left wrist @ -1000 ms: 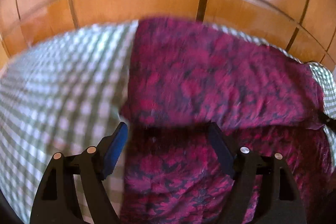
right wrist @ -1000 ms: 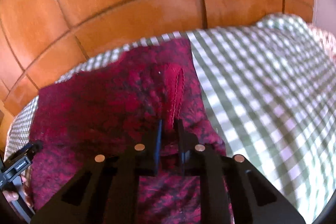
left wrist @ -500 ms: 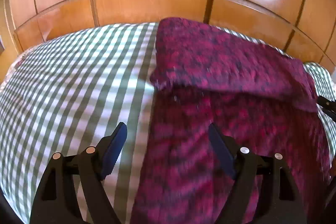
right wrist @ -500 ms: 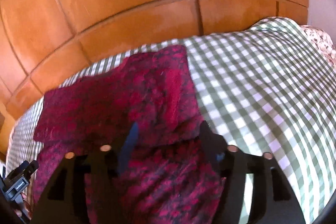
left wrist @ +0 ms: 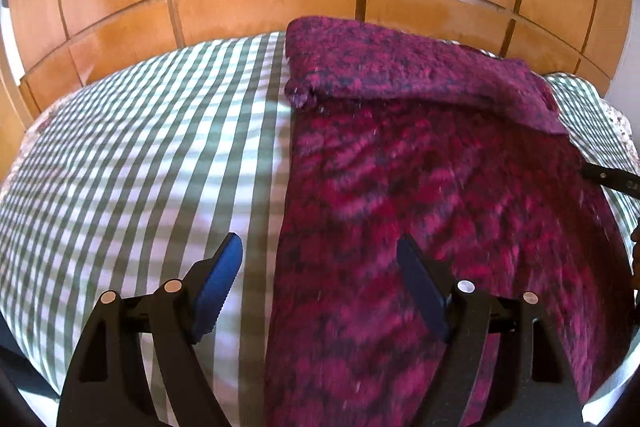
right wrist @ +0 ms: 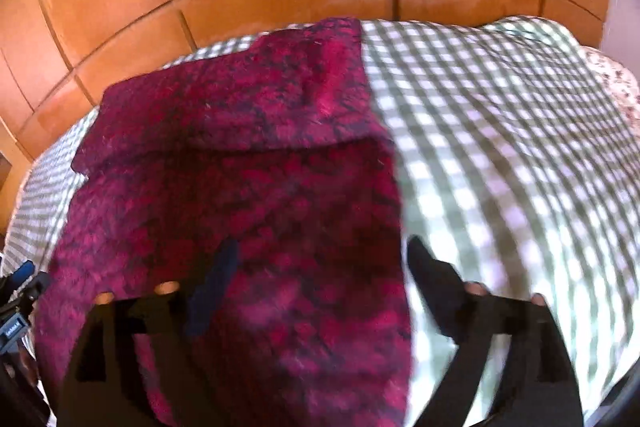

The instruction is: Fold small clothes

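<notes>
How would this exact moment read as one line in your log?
left gripper: open | right gripper: open | magenta garment: far end folded over, on checked bedsheet

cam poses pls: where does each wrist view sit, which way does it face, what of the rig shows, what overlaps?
Left wrist: on the left tool, above the magenta garment's left edge, facing the wooden wardrobe; both blue-padded fingers show, spread apart.
Right wrist: on the right tool, above the garment's right edge, same heading; fingers blurred, spread apart.
Shared: the garment with its far end folded over, the checked bedsheet, the wardrobe; each view glimpses the other tool at its edge.
</notes>
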Demonstrator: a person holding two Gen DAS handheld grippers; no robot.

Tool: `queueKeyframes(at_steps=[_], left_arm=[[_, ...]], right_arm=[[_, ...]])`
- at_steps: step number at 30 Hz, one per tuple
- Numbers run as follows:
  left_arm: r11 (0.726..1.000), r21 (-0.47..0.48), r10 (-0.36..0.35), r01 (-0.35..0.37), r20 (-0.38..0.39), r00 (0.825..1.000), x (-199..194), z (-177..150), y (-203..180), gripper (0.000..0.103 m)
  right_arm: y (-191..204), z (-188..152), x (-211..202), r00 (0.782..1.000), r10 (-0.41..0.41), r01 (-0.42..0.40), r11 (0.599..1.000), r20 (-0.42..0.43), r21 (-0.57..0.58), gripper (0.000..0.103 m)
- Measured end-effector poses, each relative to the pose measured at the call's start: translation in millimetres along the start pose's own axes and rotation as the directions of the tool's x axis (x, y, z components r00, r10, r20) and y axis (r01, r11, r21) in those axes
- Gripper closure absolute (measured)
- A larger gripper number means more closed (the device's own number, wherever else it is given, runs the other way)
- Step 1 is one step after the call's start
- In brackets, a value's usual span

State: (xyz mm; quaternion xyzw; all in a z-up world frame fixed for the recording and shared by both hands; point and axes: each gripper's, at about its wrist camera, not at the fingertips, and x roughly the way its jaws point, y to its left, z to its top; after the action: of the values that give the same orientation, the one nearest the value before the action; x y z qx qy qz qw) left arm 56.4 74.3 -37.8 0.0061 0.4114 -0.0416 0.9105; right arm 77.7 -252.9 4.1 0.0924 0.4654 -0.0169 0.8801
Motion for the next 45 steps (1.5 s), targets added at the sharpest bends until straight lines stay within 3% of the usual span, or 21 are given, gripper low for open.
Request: queueKeyframes(at_steps=[7,15,17,19,23,24,25,28,31,35,38,41,45], left_arm=[[0.998,-0.044,-0.057,0.054,-0.069,0.996,-16.1,-28.9,22.9,0.03],[0.969,-0.104,-0.24,0.224,-0.172,0.956,-50.7,-80.7,46.7,0.035],[0.953,-0.135,-0.293,0.271,-0.185,0.938,-55.6,-87.2,50.1,0.04],[0.943,-0.154,-0.324,0.296,-0.203,0.924,-56.8,-93.7,49.6,0.042],[0.939,-0.127,-0.34,0.319,-0.234,0.911,-57.2,-103.3,36.7,0.063],[0.94,-0.119,-0.339,0.32,-0.232,0.912,-58.3,-103.6,36.5,0.071],[0.938,-0.113,-0.345,0.327,-0.224,0.911,-60.5,-103.4,36.5,0.078],[0.928,-0.119,-0.371,0.353,-0.201,0.907,-67.3,-99.1,44.9,0.085],[0.888,-0.165,-0.451,0.429,-0.134,0.883,-81.1,-85.3,55.9,0.087],[0.857,-0.204,-0.494,0.473,-0.06,0.868,-87.4,-64.1,61.6,0.089],[0.825,-0.232,-0.528,0.515,0.007,0.849,-83.7,-33.5,65.2,0.089],[0.805,-0.246,-0.545,0.539,0.053,0.837,-73.2,0.8,63.4,0.089],[0.807,-0.273,-0.53,0.523,0.055,0.846,-42.9,40.3,60.2,0.089]], right_arm=[[-29.7,-42.7,-19.5,0.989,0.104,-0.096,0.992,-0.103,0.078,0.01],[-48.5,-102.7,-61.8,0.948,0.246,-0.226,0.967,-0.202,0.118,0.011],[-49.5,-116.8,-68.7,0.927,0.291,-0.266,0.955,-0.238,0.13,0.014],[-46.9,-128.9,-69.5,0.906,0.32,-0.29,0.946,-0.277,0.145,0.026],[-35.9,-145.2,-61.0,0.862,0.374,-0.341,0.927,-0.342,0.155,0.047],[-31.9,-144.8,-60.2,0.851,0.397,-0.362,0.918,-0.343,0.165,0.057],[-28.0,-144.2,-61.4,0.846,0.41,-0.377,0.912,-0.34,0.161,0.06],[-17.8,-135.8,-68.9,0.839,0.435,-0.415,0.9,-0.327,0.135,0.075],[-21.6,-113.7,-87.4,0.831,0.505,-0.48,0.863,-0.233,0.16,0.08],[-25.3,-75.2,-103.1,0.824,0.56,-0.541,0.823,-0.088,0.171,0.082],[-28.9,-46.8,-96.4,0.828,0.561,-0.549,0.814,-0.01,0.192,0.083],[-38.4,-13.8,-75.2,0.85,0.525,-0.519,0.825,0.039,0.224,0.085],[-44.6,17.0,-38.0,0.88,0.474,-0.464,0.842,0.034,0.276,0.085]])
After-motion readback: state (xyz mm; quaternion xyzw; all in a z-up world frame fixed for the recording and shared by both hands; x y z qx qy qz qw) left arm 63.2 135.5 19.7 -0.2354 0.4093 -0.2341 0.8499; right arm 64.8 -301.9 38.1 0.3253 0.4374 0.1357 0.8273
